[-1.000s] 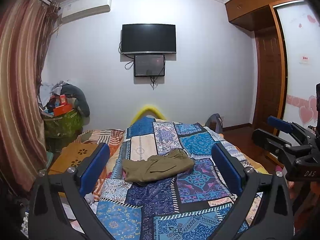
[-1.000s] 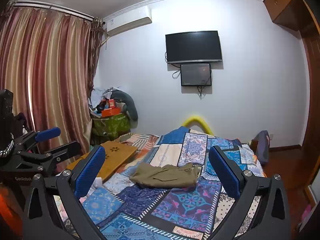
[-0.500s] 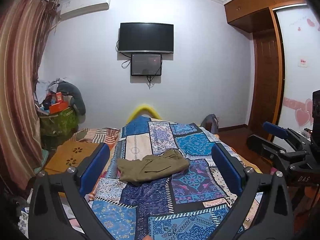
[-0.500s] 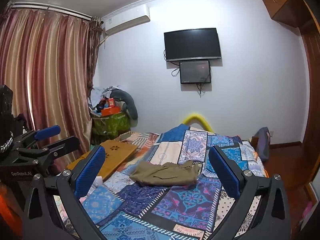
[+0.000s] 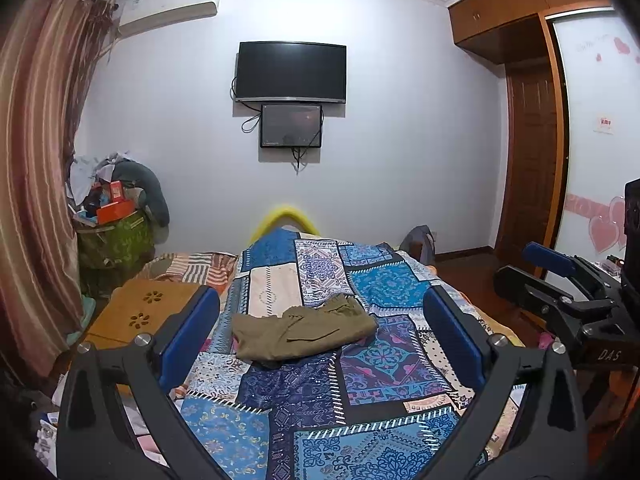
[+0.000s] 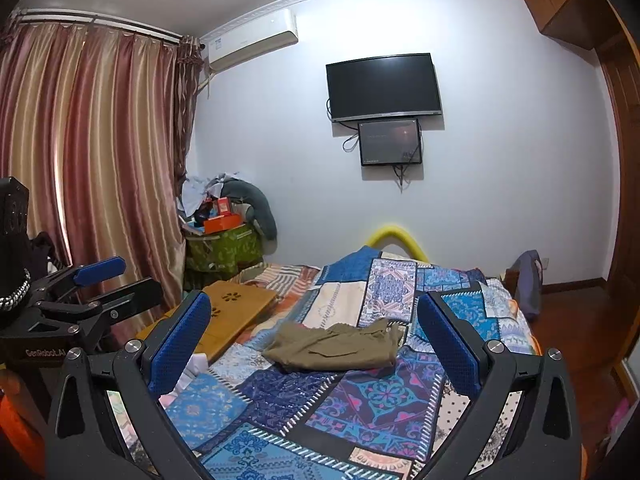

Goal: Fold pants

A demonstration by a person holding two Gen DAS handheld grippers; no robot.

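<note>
- Pants are seen on the bed, already folded into a compact bundle (slightly rumpled).
- Both hand-held grippers, left and right, are held released, well apart from it; little seems left.

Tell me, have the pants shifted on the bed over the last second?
No. The pants lie on the same quilt patches; only the cameras moved.
</note>
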